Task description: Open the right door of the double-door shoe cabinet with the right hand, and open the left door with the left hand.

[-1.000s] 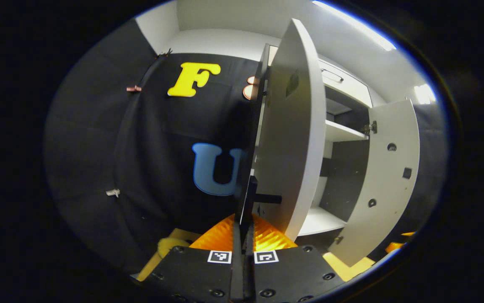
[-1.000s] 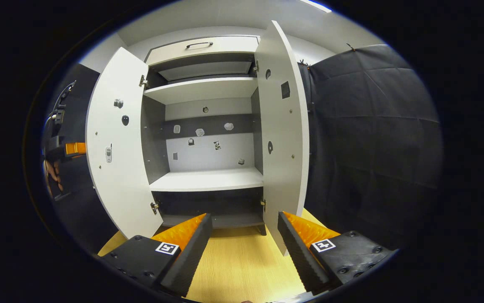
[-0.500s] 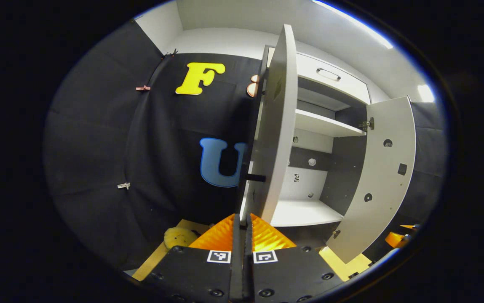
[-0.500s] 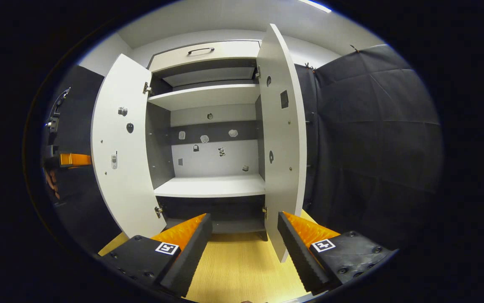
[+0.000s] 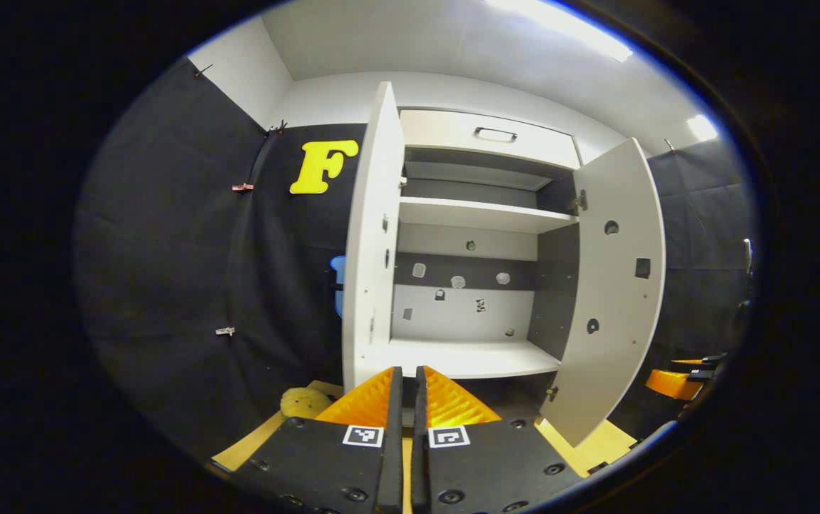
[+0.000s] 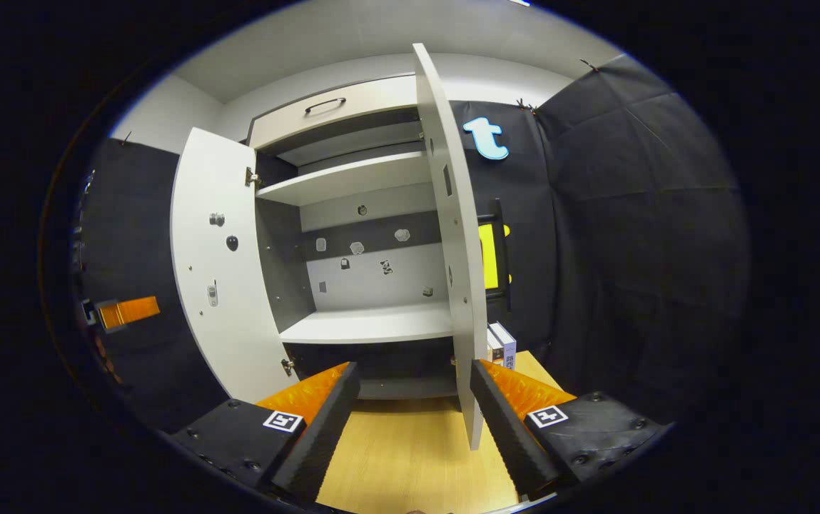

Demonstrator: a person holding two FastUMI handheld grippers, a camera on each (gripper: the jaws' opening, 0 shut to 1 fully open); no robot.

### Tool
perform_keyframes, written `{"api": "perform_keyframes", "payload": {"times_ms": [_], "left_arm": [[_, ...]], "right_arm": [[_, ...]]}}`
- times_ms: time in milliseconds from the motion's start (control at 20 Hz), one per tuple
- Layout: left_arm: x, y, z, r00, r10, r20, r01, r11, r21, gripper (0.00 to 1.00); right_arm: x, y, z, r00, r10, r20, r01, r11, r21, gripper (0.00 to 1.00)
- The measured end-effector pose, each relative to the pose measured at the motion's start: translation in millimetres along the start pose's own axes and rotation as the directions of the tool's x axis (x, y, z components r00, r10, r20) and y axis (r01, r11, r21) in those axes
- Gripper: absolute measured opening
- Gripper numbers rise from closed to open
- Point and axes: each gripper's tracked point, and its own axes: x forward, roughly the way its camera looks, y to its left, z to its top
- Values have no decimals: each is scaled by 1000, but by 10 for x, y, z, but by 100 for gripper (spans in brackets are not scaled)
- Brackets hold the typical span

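Both grippers stand clear of the shoe cabinet [image 5: 484, 135]: my left gripper [image 5: 402, 400] has its fingers pressed together on nothing, my right gripper [image 6: 413, 410] has them spread apart and empty. One cabinet stands ahead on the wooden floor [image 6: 410, 457], with two doors, both swung wide. Left door [image 5: 370, 235] and right door [image 6: 449, 235] are rigid flat panels on side hinges; I judge them light, swinging freely and not fragile. Each is best taken at its free vertical edge or at the dark bar handle [image 6: 499, 253] on its outer face. Inside I count two shelves [image 6: 360, 178]; above, one drawer [image 6: 335, 111]. Several small stickers [image 5: 458, 282] dot the back panel.
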Motion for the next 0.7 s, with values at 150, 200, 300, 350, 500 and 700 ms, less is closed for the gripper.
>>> {"api": "perform_keyframes", "payload": {"times_ms": [150, 200, 300, 350, 500, 700], "left_arm": [[-118, -325, -16, 1000, -29, 5, 28, 998, 55, 25], [-151, -378, -2, 1000, -26, 11, 25, 997, 74, 43], [-188, -512, 25, 999, -27, 33, 24, 995, 95, 70], [-205, -533, 21, 999, -24, 39, 21, 995, 93, 83], [-234, -608, -56, 998, -37, 47, 35, 999, 39, 98], [-258, -494, -188, 999, -45, 19, 45, 999, 4, 98]], "right_arm": [[-84, -116, 155, 999, 4, 51, -1, 999, -45, 98], [-107, -137, 191, 998, 3, 60, 1, 999, -54, 98], [-136, -186, 303, 996, -7, 90, 13, 998, -60, 98], [-146, -191, 346, 995, -13, 103, 20, 998, -59, 98], [-175, -204, 343, 992, -33, 119, 41, 997, -64, 98], [-161, -102, 171, 995, -48, 85, 54, 996, -75, 98]]}}
